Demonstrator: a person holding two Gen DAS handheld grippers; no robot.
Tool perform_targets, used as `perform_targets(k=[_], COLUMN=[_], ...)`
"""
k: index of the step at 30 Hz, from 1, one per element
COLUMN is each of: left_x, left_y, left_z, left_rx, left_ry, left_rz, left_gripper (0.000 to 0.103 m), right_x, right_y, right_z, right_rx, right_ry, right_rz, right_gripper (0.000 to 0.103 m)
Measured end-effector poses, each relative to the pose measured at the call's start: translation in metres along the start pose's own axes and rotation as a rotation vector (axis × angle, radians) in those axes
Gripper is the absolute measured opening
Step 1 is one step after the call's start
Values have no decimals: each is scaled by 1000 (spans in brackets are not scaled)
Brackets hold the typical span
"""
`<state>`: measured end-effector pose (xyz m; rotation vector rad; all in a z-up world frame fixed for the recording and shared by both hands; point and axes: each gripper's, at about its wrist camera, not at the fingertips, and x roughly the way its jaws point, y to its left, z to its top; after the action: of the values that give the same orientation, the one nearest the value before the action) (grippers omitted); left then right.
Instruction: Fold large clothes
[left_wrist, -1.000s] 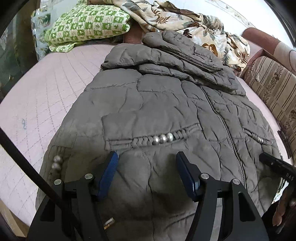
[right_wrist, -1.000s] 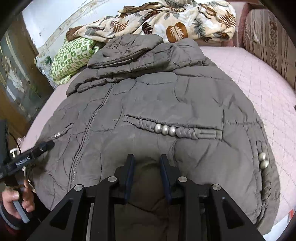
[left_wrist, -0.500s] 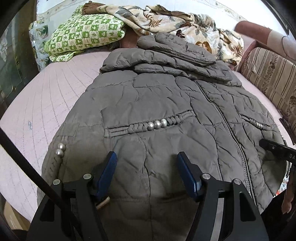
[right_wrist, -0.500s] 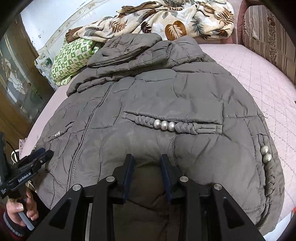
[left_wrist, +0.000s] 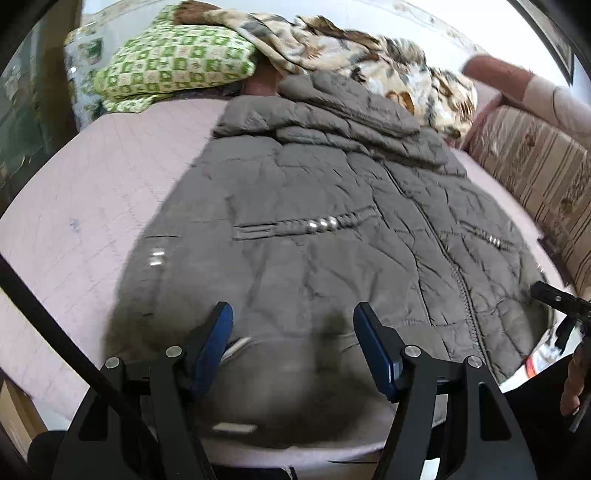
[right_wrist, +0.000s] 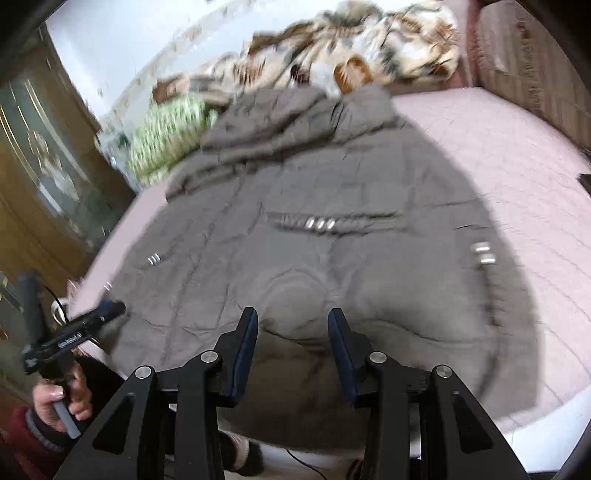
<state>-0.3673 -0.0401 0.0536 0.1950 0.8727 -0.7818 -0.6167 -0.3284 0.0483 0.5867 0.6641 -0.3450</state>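
Pink quilted bed (left_wrist: 92, 192), grey padded jacket (left_wrist: 332, 236) spread flat, green pillow (left_wrist: 173, 70) at 11 o'clock. Left gripper (left_wrist: 293, 325) parted, empty; right gripper (right_wrist: 292, 325) opening, empty.

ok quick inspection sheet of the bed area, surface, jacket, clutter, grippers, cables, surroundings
surface: pink quilted bed cover, bare beside the jacket
job's things: grey puffer jacket spread flat, zipped front up, hood at far end
clutter: green checked pillow and floral blanket at the head
grippers: left gripper open over the hem, nothing pinched; right gripper jaws opening, not gripping fabric
cables: thin dark cable off the bed's left edge
surroundings: striped sofa, wooden cabinet
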Motion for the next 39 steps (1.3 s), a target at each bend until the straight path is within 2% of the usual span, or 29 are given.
perform_targets(k=[2, 6, 7, 9, 12, 16, 28, 33, 39], left_x=[-10, -27, -29, -30, -28, -17, -14, -14, -13], left_y=[15, 68, 76, 98, 123, 143, 138, 126, 123], left_z=[-1, -4, -5, -8, -19, -34, -39, -43, -46], left_rx=[-45, -239, -268, -329, -434, -569, -582, -561, -587], left_ry=[-2, 14, 22, 47, 75, 111, 85, 86, 67], left_rz=[11, 12, 34, 60, 28, -86, -142, -161, -187], left_gripper=[67, 67, 67, 67, 67, 67, 74, 76, 78], right_x=[-22, -59, -64, -73, -75, -69, -47, -40, -29], right_y=[-16, -61, -68, -85, -111, -127, -144, -143, -130], right_z=[0, -3, -4, -9, -14, -13, -21, -24, -25], right_rx=[45, 194, 210, 254, 383, 483, 594, 586, 534], right_ry=[-47, -127, -141, -169, -173, -167, -72, -45, -9], right_rz=[-29, -76, -91, -132, -104, -61, -19, -22, -13], right_gripper=[47, 49, 52, 64, 65, 65, 68, 68, 69])
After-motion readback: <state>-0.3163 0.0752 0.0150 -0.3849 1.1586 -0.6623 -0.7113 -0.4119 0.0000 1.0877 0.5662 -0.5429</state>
